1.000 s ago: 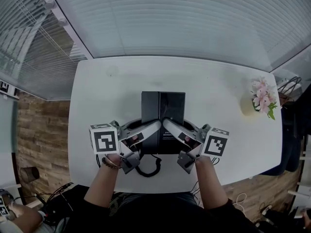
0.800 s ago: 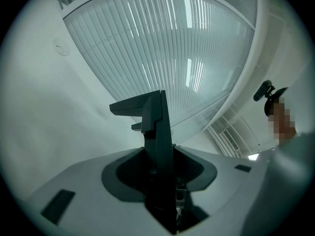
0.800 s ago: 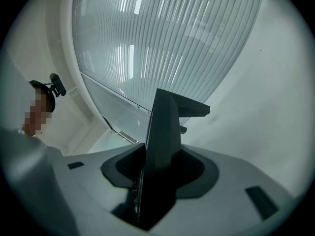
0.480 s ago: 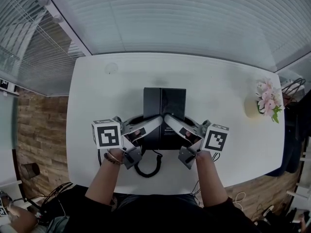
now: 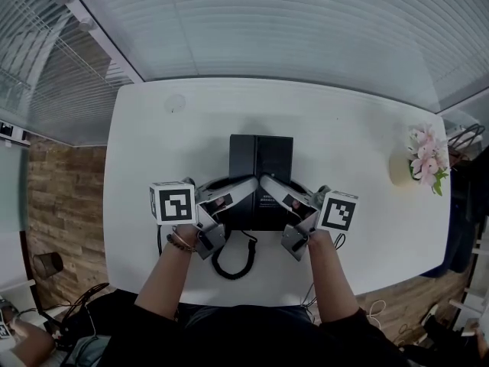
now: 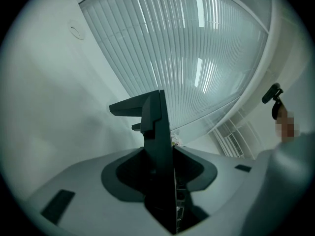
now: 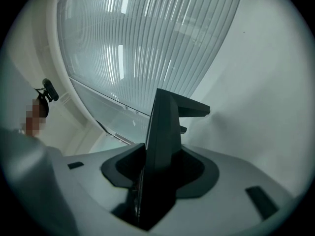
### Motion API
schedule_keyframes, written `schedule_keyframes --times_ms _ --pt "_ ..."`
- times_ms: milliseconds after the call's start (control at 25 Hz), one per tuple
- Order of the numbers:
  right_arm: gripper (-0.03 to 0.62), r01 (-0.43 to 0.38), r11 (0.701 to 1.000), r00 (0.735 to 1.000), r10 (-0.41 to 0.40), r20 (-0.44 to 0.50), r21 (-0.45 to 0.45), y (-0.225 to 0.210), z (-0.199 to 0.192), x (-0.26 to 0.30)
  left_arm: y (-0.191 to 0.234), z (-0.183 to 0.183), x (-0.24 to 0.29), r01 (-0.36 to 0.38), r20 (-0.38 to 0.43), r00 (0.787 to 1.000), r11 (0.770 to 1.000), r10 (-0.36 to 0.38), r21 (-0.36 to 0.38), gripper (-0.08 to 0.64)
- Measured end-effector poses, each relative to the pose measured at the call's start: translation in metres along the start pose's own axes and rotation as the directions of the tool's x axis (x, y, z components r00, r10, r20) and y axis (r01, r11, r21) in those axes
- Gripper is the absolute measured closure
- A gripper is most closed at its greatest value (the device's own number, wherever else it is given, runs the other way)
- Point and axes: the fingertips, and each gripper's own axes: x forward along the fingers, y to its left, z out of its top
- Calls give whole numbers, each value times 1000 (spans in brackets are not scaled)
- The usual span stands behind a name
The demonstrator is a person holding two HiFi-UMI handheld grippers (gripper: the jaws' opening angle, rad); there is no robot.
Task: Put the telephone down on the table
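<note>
A black telephone (image 5: pixel 260 170) lies flat over the middle of the white table (image 5: pixel 344 128), and both grippers hold its near edge. My left gripper (image 5: pixel 246 187) is shut on the near left part, my right gripper (image 5: pixel 269 185) on the near right part. In the left gripper view the telephone (image 6: pixel 156 132) stands edge-on between the grey jaws of the left gripper (image 6: pixel 165 181). The right gripper view shows the telephone (image 7: pixel 165 132) the same way in the right gripper (image 7: pixel 157 181). Its coiled black cord (image 5: pixel 231 260) hangs toward the near table edge. Whether the telephone touches the table I cannot tell.
A pale vase of pink flowers (image 5: pixel 422 159) stands at the table's right end. A small round mark (image 5: pixel 174 103) sits at the far left corner. Slatted blinds (image 5: pixel 306 29) run behind the far edge. Wooden flooring (image 5: pixel 65 197) lies to the left.
Both grippers have sunk a little toward the table with the telephone between them. The grip on the telephone looks the same.
</note>
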Motion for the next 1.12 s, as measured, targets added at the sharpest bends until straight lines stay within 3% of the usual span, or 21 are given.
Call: schedule_keyframes --times_ms 680,960,1120 --pt "400 3 1000 1000 -2 -18 29 -6 -3 0 6 -6 3 -1 -7 1000 1000 1 -20 362" --pt "411 4 998 999 -2 -32 59 -8 -6 -2 9 -9 4 -39 -25 999 999 39 -5 357" --pt "411 28 998 999 -26 -30 55 -7 -8 -3 12 -10 2 -103 -40 994 994 104 25 339"
